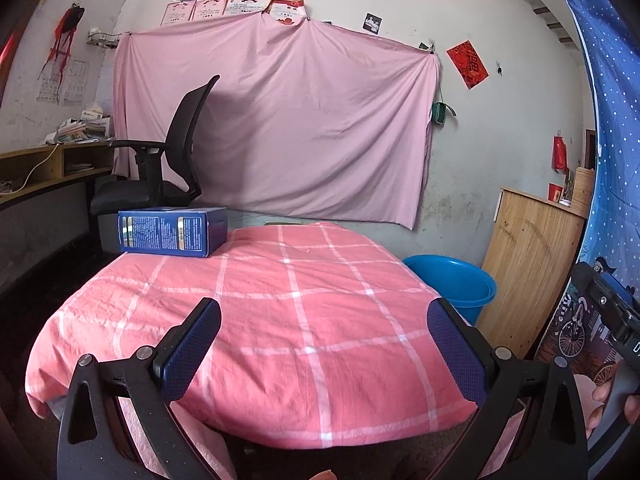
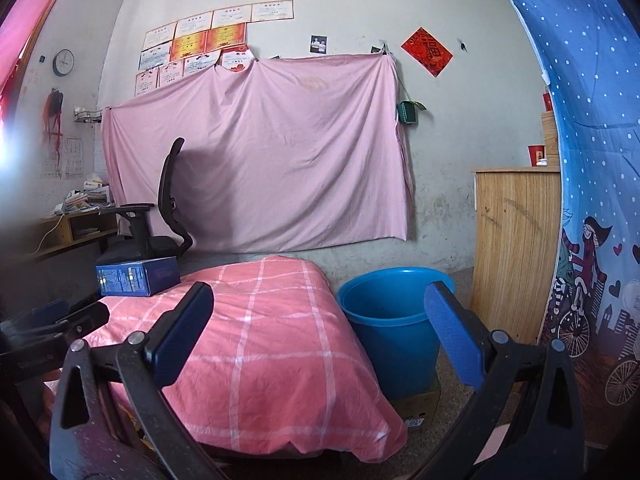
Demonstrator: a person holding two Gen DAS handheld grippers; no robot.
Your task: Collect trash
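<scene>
Left wrist view: left gripper spread wide, holding nothing, above pink checked cloth-covered table. One dark blue rectangular cardboard box at the far left corner, print too small to read. One round blue plastic bucket beside the table, partly cut off by its edge. Right gripper likewise wide, empty.

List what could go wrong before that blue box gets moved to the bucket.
1. The blue box lies at the far left corner of the pink checked cloth, partly overhanging; a nudge from the open left claw could tip it off.
2. The loose cloth may bunch or drag if a finger catches it.
3. The blue bucket sits low beside the table on its right, so a drop from the open right claw could miss.
</scene>
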